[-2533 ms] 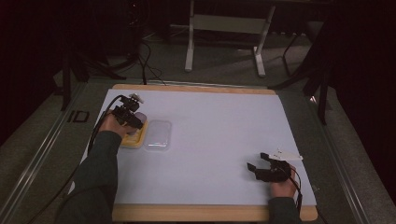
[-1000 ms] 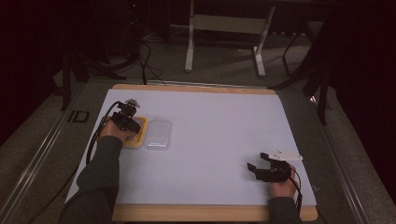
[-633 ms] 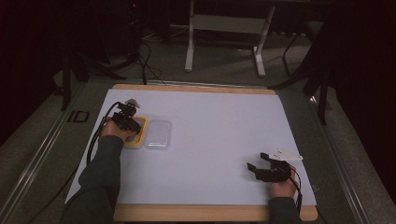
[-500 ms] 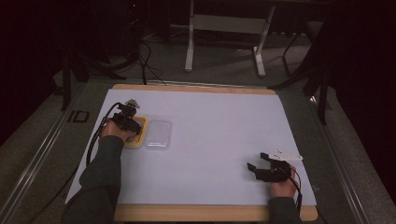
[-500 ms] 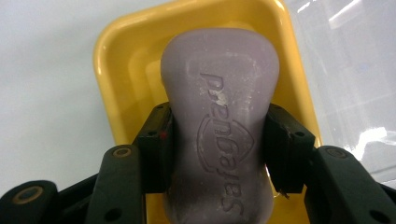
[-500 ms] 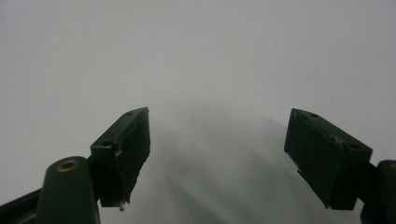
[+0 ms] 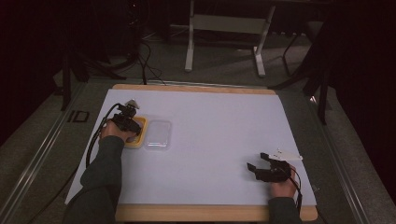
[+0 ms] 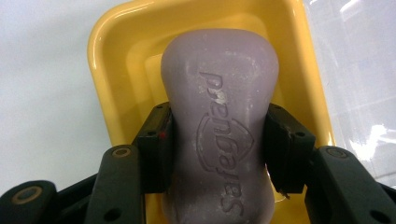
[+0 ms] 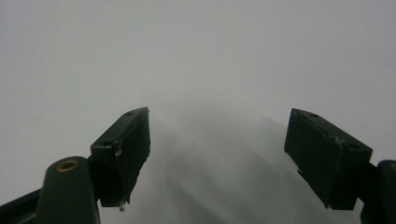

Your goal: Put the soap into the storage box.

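white table (image 7: 210, 140) bears a yellow dish (image 8: 112, 70); left gripper (image 8: 217, 140) jaws clamp the purple soap (image 8: 219, 93), right gripper (image 9: 217, 158) jaws apart.

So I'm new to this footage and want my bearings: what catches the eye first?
The bar of soap, pale purple, lying in the yellow dish with the left gripper clamped on its sides, at the table's left. A clear lid lies beside the dish. Far right, the right gripper waits open over the white mat.
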`<state>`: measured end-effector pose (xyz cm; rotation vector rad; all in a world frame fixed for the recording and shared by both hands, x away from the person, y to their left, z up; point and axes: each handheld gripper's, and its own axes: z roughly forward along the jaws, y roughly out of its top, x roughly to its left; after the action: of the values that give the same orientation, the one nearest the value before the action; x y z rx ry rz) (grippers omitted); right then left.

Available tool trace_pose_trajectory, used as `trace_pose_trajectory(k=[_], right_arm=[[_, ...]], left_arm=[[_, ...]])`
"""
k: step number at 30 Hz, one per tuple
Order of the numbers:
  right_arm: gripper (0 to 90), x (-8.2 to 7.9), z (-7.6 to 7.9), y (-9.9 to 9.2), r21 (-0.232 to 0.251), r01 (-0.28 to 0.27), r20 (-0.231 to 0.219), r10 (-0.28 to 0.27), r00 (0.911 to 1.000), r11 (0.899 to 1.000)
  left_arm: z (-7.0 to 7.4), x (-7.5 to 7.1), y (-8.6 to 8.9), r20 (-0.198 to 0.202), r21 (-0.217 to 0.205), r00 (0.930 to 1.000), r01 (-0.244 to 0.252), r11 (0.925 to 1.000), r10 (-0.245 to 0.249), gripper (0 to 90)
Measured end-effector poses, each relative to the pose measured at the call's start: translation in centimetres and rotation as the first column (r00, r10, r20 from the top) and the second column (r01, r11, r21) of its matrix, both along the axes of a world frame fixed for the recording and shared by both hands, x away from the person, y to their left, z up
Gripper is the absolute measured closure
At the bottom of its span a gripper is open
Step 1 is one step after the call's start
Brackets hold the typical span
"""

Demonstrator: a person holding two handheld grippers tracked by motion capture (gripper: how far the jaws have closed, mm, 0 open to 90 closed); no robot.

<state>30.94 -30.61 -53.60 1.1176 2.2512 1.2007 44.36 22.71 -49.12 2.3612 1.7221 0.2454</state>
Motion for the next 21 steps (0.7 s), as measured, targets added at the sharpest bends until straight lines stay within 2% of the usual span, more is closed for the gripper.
trace_pose_trajectory(k=[4, 7, 14, 17, 19, 21], right_arm=[[22.2, 0.0, 0.0, 0.0, 0.000, -0.001, 0.001, 0.001, 1.0000, 1.000], [22.2, 0.0, 0.0, 0.0, 0.000, -0.001, 0.000, 0.001, 1.0000, 1.000], [22.2, 0.0, 0.0, 0.0, -0.002, 0.000, 0.001, 0.000, 1.0000, 1.000], [22.2, 0.0, 0.0, 0.0, -0.002, 0.000, 0.000, 0.000, 1.0000, 1.000], [22.2, 0.0, 0.0, 0.0, -0.002, 0.000, 0.001, 0.000, 1.0000, 1.000], [22.2, 0.0, 0.0, 0.0, -0.003, 0.000, 0.000, 0.000, 1.0000, 1.000]], left_arm=[[0.1, -0.1, 0.1, 0.002, 0.005, 1.0000, 0.007, 1.0000, -0.007, 46.6], [0.3, -0.3, 0.0, 0.009, 0.025, 0.9996, 0.027, 0.9993, -0.027, 40.0], [1.3, -0.7, -0.2, 0.052, 0.037, 0.9979, 0.036, 0.9987, -0.038, 34.5], [1.9, -1.0, -0.2, 0.079, 0.033, 0.9960, 0.041, 0.9986, -0.044, 34.5], [2.6, -1.4, -0.3, 0.115, 0.024, 0.9921, 0.047, 0.9986, -0.049, 36.6], [3.1, -1.6, -0.5, 0.135, 0.010, 0.9891, 0.059, 0.9982, -0.060, 37.5]])
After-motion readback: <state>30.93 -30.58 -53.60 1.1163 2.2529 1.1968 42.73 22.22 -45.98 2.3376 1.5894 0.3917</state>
